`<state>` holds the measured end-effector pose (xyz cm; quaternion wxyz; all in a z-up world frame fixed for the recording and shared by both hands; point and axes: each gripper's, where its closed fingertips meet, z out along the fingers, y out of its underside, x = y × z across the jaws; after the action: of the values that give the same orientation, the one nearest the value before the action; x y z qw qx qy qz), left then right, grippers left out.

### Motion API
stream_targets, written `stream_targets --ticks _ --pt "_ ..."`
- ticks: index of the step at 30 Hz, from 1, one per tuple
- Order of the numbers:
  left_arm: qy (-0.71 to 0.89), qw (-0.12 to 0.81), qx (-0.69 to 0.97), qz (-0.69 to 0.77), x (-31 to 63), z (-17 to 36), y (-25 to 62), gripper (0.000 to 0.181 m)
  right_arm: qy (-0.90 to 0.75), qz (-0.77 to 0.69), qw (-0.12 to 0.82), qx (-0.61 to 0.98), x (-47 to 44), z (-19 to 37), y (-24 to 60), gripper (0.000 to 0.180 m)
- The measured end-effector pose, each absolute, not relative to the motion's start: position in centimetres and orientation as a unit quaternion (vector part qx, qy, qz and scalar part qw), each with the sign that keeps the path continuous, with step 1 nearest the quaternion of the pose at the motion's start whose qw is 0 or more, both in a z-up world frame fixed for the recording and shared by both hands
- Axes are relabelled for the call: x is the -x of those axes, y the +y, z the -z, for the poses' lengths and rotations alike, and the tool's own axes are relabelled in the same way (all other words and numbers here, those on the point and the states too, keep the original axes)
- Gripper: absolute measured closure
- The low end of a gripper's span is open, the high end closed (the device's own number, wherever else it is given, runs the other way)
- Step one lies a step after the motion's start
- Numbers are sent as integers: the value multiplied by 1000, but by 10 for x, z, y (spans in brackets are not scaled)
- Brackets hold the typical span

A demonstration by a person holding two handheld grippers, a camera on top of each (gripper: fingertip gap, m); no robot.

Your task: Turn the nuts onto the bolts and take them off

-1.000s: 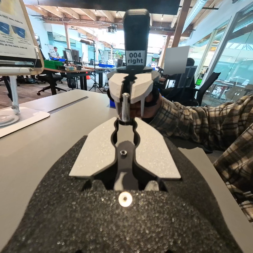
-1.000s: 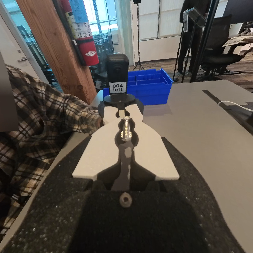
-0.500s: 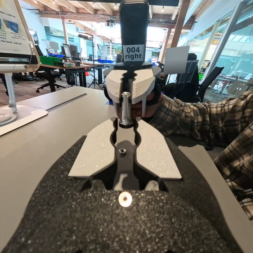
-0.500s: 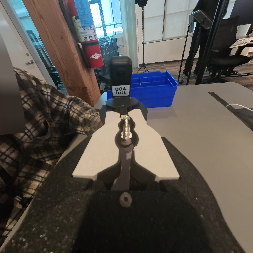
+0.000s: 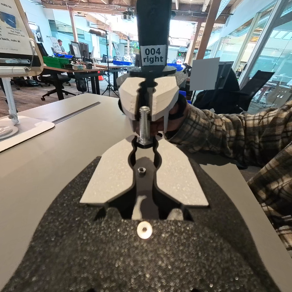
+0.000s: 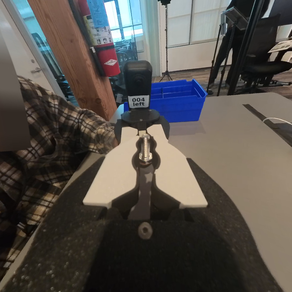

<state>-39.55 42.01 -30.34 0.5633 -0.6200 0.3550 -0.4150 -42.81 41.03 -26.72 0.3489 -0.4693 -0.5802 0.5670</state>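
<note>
A silver bolt [image 5: 144,124] stands upright between my two grippers, which face each other over the grey table [image 5: 71,142]. My left gripper [image 5: 145,142] is shut at its tips on the bolt's lower end. My right gripper [image 6: 145,139] is closed around the bolt [image 6: 145,145], with a hex nut [image 6: 145,156] sitting low on the thread in the round recess of its fingers. In the left wrist view the right gripper [image 5: 149,131] is just behind the bolt. In the right wrist view the left gripper [image 6: 142,134] lies partly under my right fingertips. The bolt's head is hidden.
A blue divided bin [image 6: 177,104] stands on the table behind the left gripper. A white stand base [image 5: 23,129] with a sign board [image 5: 14,31] is at the left. A plaid sleeve [image 5: 229,134] reaches in from the right. A white cable [image 6: 275,119] lies at the table's right side. My right fingertips sit around 4 cm from my left ones.
The bolt stays fixed in both grippers. The right gripper has tilted and looms higher and closer in the left wrist view. The background in the right wrist view has slid right.
</note>
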Motion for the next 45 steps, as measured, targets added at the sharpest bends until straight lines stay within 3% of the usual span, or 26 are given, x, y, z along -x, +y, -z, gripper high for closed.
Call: stream_targets --ticks 3,7,14,18,26,34,45 --pt "353 564 619 417 396 303 421 163 -578 -564 350 475 426 266 414 153" --pt "332 569 621 425 407 302 428 162 -601 -506 365 499 399 276 423 150" --pt "308 573 624 433 417 301 435 163 -644 -370 263 615 333 386 433 151" --pt "320 575 624 422 411 302 432 163 -660 -321 244 634 327 418 439 151" --pt "314 571 635 415 415 308 437 163 -695 -239 228 638 324 422 448 146" --pt "306 578 655 378 436 311 451 163 -793 -118 102 589 321 425 443 150" --pt "309 579 659 368 440 313 453 163 -810 -97 59 576 333 434 440 156"
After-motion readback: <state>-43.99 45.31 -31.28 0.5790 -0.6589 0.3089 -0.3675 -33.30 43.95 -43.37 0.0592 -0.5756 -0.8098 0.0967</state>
